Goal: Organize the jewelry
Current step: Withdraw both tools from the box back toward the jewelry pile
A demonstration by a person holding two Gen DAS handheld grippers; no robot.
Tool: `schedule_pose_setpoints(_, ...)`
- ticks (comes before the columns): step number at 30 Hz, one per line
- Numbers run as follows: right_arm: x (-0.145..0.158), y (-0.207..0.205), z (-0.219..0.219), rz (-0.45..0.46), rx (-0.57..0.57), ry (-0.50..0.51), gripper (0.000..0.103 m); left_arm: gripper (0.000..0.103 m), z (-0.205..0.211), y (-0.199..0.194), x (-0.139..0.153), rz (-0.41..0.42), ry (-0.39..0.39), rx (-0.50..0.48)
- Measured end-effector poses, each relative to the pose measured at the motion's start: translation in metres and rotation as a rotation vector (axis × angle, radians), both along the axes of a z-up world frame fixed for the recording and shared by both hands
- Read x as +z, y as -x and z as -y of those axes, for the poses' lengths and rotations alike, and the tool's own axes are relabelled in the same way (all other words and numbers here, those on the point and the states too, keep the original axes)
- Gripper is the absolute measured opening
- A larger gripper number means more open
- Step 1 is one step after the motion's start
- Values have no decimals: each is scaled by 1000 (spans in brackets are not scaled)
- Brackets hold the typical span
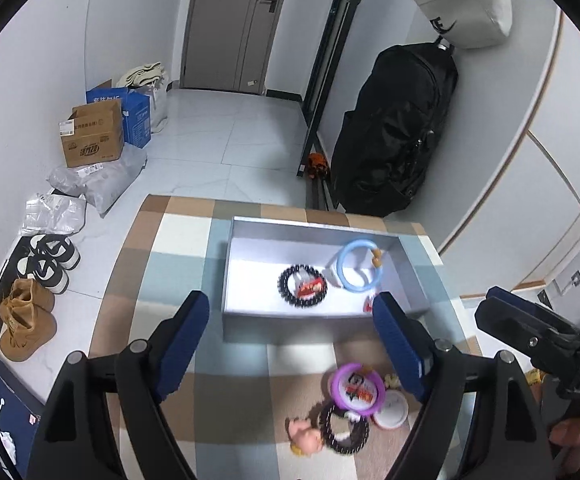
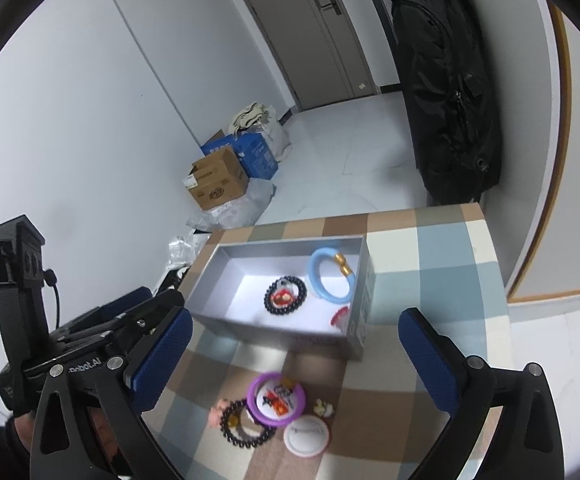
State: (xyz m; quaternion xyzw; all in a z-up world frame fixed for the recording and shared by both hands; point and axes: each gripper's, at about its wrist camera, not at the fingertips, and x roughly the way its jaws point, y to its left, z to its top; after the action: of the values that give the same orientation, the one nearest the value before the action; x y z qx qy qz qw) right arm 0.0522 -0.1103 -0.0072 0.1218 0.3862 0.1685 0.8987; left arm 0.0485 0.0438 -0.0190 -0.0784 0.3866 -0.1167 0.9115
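Note:
A grey open box [image 1: 290, 330] [image 2: 277, 332] sits on the checked tablecloth. Inside lie a black bead bracelet [image 1: 302, 285] [image 2: 285, 295], a light blue bangle [image 1: 357, 265] [image 2: 330, 276] and a small red piece [image 2: 340, 316]. In front of the box lie a purple bangle [image 1: 357, 388] [image 2: 277, 398], a second black bead bracelet [image 1: 344, 428] [image 2: 245, 426], a white round piece [image 1: 390, 408] [image 2: 306, 436] and a small pink figure [image 1: 306, 436]. My left gripper [image 1: 290, 344] is open and empty above the box's near wall. My right gripper [image 2: 294, 352] is open and empty above the loose pieces.
The table [image 1: 161, 280] ends at the left and far sides. On the floor are cardboard boxes [image 1: 93, 136], plastic bags [image 1: 97, 180] and shoes [image 1: 29, 312]. A black bag [image 1: 398, 128] leans on the wall behind the table.

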Motion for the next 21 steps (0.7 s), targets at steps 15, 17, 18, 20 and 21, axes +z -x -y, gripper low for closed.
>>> schedule_pose_setpoints(15, -24, 26, 5, -85, 16, 65, 103, 80, 0, 23, -40, -179, 8, -131)
schedule_pose_setpoints(17, -26, 28, 7, -86, 17, 74, 103, 80, 2, 28, -45, -203, -23, -166)
schedule_pose_setpoints(18, -26, 29, 8, -87, 15, 77, 103, 80, 2, 31, -46, -204, -37, -170)
schedule_pose_setpoints(20, -25, 29, 10, -88, 6, 78, 103, 80, 3, 35, -49, -216, -65, -189)
schedule_pose_setpoints(21, -26, 29, 12, -89, 1, 75, 103, 80, 3, 37, -52, -225, -76, -200)
